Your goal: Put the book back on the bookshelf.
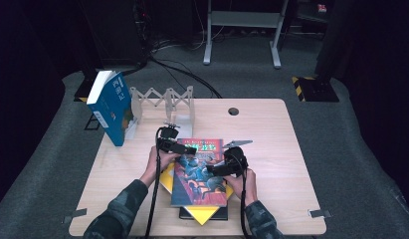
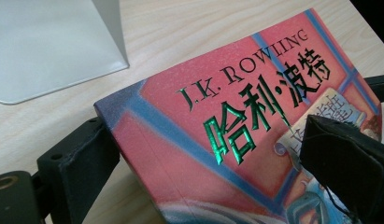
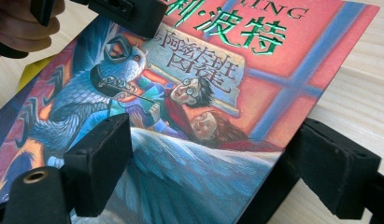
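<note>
A red illustrated book (image 1: 199,174) with green lettering lies on top of a small stack in the middle of the table. My left gripper (image 1: 189,148) is at its far left corner. In the left gripper view the book (image 2: 236,121) passes between the jaws of the left gripper (image 2: 215,163): one pad (image 2: 82,158) sits by the spine, the other over the cover, and they look spread a little wider than the book. My right gripper (image 1: 215,169) is at the book's right edge. There the right gripper (image 3: 220,165) has one pad (image 3: 103,158) on the cover (image 3: 189,93) and the other under the edge.
Under the red book lie a yellow book (image 1: 201,213) and a dark one (image 1: 184,215). A blue book (image 1: 112,107) leans upright in a white folding rack (image 1: 164,102) at the table's (image 1: 276,149) far left. A white bookend plate (image 2: 54,42) is close by.
</note>
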Motion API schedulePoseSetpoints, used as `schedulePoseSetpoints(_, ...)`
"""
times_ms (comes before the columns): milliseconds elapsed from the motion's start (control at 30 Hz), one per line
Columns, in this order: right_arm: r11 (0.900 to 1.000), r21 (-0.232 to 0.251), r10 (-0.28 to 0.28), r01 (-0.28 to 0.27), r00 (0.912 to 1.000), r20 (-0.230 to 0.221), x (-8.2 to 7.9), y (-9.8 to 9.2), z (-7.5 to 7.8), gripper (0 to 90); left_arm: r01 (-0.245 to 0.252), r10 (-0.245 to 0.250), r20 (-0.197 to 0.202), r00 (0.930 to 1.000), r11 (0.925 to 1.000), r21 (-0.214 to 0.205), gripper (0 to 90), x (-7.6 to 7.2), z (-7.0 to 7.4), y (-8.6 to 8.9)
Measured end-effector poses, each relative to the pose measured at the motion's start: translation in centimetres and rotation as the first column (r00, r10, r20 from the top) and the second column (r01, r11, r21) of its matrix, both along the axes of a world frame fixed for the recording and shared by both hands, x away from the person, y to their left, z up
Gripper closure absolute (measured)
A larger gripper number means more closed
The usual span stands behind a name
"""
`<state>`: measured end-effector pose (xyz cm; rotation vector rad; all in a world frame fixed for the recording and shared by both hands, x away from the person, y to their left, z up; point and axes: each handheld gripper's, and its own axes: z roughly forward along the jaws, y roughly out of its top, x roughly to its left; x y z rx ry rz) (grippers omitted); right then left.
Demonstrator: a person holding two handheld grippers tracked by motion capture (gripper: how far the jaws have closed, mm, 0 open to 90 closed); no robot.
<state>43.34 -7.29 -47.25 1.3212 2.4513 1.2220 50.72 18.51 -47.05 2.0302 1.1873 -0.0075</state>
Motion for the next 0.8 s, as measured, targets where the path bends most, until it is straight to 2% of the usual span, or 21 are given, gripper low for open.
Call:
schedulePoseSetpoints(133, 1.0000, 0.001, 0.005, -0.005, 1.0000, -0.003, 0.2, 0.4, 0.0, 14.3, -0.010, 0.009, 0.016, 0.9998, 0.9999, 0.009, 6.1, -0.3, 0.6, 0.3)
schedulePoseSetpoints(167, 1.0000, -0.001, 0.008, -0.008, 1.0000, 0.000, 0.3, 0.4, 0.0, 14.3, -0.006, 0.005, 0.019, 0.9998, 0.9996, 0.029, 6.5, -0.3, 0.7, 0.4)
schedulePoseSetpoints(233, 0.9999, -0.003, 0.012, -0.012, 0.9999, 0.002, 0.4, 0.5, 0.0, 14.3, -0.005, 0.004, 0.017, 0.9998, 0.9992, 0.039, 6.9, -0.4, 0.6, 0.5)
schedulePoseSetpoints(400, 1.0000, 0.001, 0.007, -0.007, 1.0000, -0.003, 0.4, 0.6, 0.0, 14.0, -0.011, 0.011, -0.011, 0.9999, 0.9998, -0.014, 7.2, 0.0, -0.3, 1.0)
schedulePoseSetpoints(567, 0.9999, 0.010, 0.006, -0.006, 1.0000, 0.001, 0.4, 0.6, -0.1, 14.0, -0.015, 0.014, -0.030, 0.9995, 0.9997, -0.018, 4.0, 0.2, -0.6, 0.8)
schedulePoseSetpoints(733, 0.9998, 0.014, 0.014, -0.014, 0.9998, 0.018, 0.5, 0.8, -0.2, 14.0, -0.014, 0.011, -0.054, 0.9985, 0.9990, -0.041, 2.1, 0.3, -1.0, 1.0)
schedulePoseSetpoints(800, 0.9997, 0.020, 0.010, -0.010, 0.9998, 0.018, 0.5, 0.9, -0.3, 14.0, -0.028, 0.024, -0.066, 0.9975, 0.9981, -0.055, 2.1, 0.3, -1.0, 0.9)
